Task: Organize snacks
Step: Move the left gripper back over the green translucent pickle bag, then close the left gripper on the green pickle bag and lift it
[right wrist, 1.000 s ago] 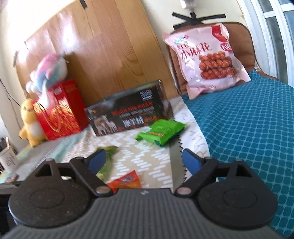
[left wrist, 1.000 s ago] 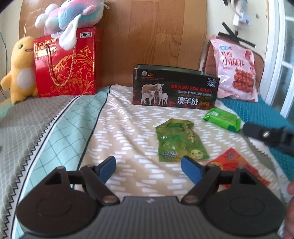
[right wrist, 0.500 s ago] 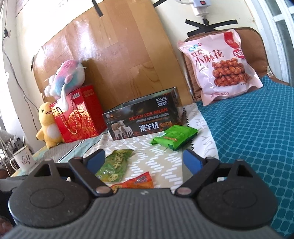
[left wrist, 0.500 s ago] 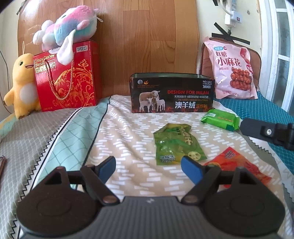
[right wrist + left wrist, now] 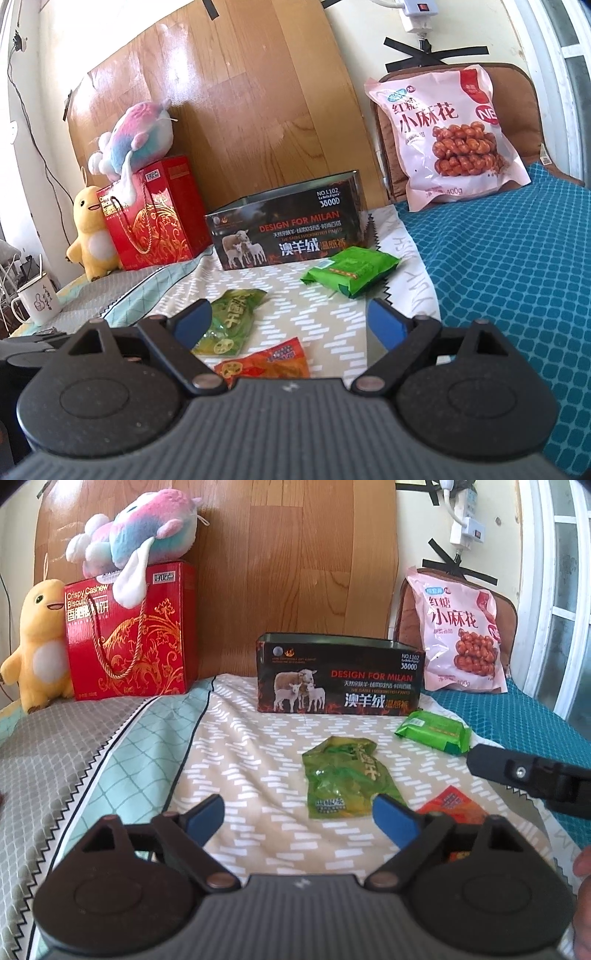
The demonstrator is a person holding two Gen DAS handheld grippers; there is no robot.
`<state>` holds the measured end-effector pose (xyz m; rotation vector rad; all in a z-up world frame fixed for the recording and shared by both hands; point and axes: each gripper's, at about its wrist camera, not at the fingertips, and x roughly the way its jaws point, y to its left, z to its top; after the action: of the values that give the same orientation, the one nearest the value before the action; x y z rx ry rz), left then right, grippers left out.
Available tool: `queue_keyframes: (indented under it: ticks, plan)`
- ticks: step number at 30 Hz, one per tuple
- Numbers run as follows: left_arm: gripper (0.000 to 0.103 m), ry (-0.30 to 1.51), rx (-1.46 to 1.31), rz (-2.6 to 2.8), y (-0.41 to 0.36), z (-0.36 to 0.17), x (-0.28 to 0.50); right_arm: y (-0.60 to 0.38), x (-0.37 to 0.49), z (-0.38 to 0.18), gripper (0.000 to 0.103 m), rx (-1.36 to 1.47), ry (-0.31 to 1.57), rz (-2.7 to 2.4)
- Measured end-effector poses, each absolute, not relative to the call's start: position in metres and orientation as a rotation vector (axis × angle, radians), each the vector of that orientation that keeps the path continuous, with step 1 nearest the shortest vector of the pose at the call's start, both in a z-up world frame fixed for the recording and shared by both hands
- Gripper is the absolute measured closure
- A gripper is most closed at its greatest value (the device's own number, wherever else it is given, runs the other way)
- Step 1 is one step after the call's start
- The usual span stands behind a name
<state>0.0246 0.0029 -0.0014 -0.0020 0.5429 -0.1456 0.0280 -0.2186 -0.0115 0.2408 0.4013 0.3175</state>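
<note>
**A:** Both views have levelled out over the last second. From the left wrist, the left tool [image 5: 298,814] sat nearer the green pouch [image 5: 345,777] a second ago; now it has drawn back a little, and the black sheep box [image 5: 338,677] stands square ahead at the far end of the bed [image 5: 110,746].

**B:** And its fingers?

**A:** Spread wide, nothing between them. The pouch lies flat on the bed just past the right blue pad. An orange packet [image 5: 452,805] peeks out behind that finger, and a green wrapped bar [image 5: 434,731] lies near the box's right corner.

**B:** The right wrist?

**A:** It was tilted before; now it is steadier and looks higher. The right tool [image 5: 290,321] is also spread and empty, with the orange packet [image 5: 267,360] just under its nose, the pouch [image 5: 231,321] beside its left pad, the bar [image 5: 351,269] ahead.

**B:** So for the task?

**A:** I judge nothing is sorted yet: all three snacks lie loose, and the open-topped box [image 5: 288,229] looks the likely home.
</note>
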Motion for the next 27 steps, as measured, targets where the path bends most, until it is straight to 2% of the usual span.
queue_keyframes:
  ticks: [12, 16, 18, 20, 25, 27]
  plan:
    - [0.012, 0.548, -0.012, -0.166, 0.004, -0.002, 0.025, -0.213, 0.031, -0.012, 0.010, 0.204, 0.427, 0.294]
    - [0.012, 0.602, -0.116, -0.210, 0.021, 0.000, 0.033, -0.205, 0.032, -0.010, 0.011, 0.159, 0.447, 0.334]
    - [0.014, 0.662, -0.229, -0.277, 0.034, 0.003, 0.045, -0.200, 0.038, -0.008, 0.019, 0.130, 0.490, 0.395]
    - [0.015, 0.701, -0.297, -0.330, 0.044, 0.009, 0.059, -0.196, 0.051, -0.003, 0.023, 0.093, 0.546, 0.489]
    - [0.015, 0.811, -0.201, -0.491, 0.025, 0.008, 0.098, -0.169, 0.094, -0.004, 0.026, -0.091, 0.710, 0.624]
    - [0.009, 0.788, -0.174, -0.490, 0.016, 0.002, 0.104, -0.159, 0.103, -0.010, 0.033, -0.145, 0.701, 0.655]
